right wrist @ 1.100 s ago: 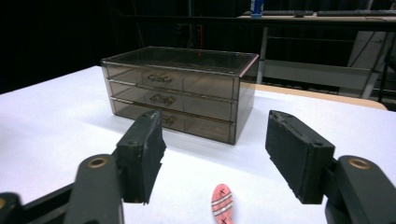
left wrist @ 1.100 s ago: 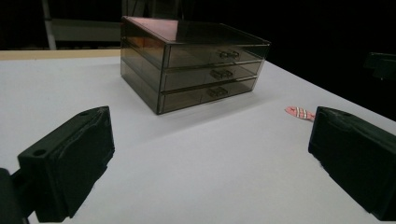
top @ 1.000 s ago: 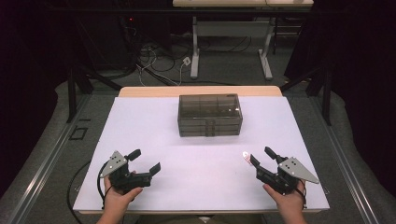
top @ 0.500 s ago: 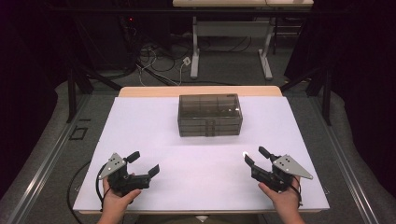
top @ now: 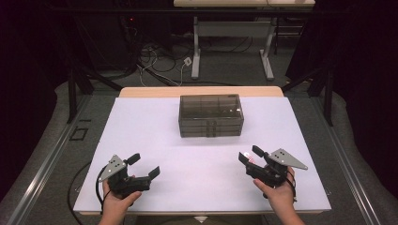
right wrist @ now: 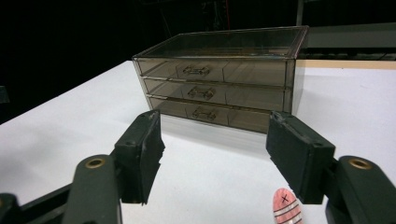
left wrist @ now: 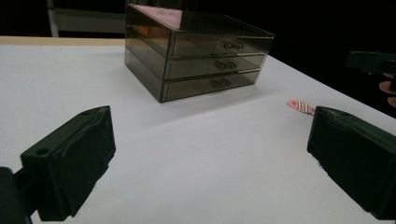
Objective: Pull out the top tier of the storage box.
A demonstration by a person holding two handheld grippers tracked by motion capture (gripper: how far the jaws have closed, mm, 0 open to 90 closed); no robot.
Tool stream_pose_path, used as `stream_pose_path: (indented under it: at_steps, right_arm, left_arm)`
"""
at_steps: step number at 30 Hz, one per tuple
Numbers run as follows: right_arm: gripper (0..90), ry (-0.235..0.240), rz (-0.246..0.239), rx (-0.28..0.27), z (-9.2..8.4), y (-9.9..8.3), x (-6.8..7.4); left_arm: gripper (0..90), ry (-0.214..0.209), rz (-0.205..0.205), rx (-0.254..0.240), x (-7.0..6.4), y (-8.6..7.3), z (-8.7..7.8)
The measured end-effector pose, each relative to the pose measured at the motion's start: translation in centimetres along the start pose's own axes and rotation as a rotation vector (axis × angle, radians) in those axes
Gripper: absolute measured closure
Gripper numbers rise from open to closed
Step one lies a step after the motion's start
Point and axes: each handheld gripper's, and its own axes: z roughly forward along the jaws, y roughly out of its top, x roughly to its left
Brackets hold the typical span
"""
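Observation:
A smoky see-through drawer box (top: 211, 115) with three shut drawers stands at the middle back of the white table (top: 141, 126). A small pink striped fish-shaped piece (top: 251, 160) lies on the table at the front right. My right gripper (top: 250, 153) hovers over it, open; its jaws have just been opening, and the piece sits low between them, by the right jaw, with no pad pressing on it (right wrist: 285, 206). My left gripper (top: 144, 165) rests open at the front left with nothing in it. From there the box (left wrist: 196, 51) and the pink piece (left wrist: 300, 106) lie ahead.
The table's wooden far edge (top: 202, 91) runs behind the box. Beyond it are floor cables (top: 159, 61) and the white legs of another desk (top: 232, 42). Dark curtains hang on both sides.
My right gripper has slid a little to the left, so its jaws now straddle the pink piece, which stayed put. The left gripper has kept still.

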Motion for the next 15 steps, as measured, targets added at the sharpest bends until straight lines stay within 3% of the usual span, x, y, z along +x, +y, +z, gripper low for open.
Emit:
stream_pose_path:
  at_steps: [12,15]
  right_arm:
    - [34.1,0.039,0.036,0.043,2.3,1.6,1.5]
    - [34.3,0.059,0.064,0.087,3.2,2.1,2.2]
  left_arm:
    - [0.9,0.005,-0.006,0.015,0.2,-0.2,0.0]
    - [0.9,0.007,-0.011,0.015,0.2,-0.3,0.0]
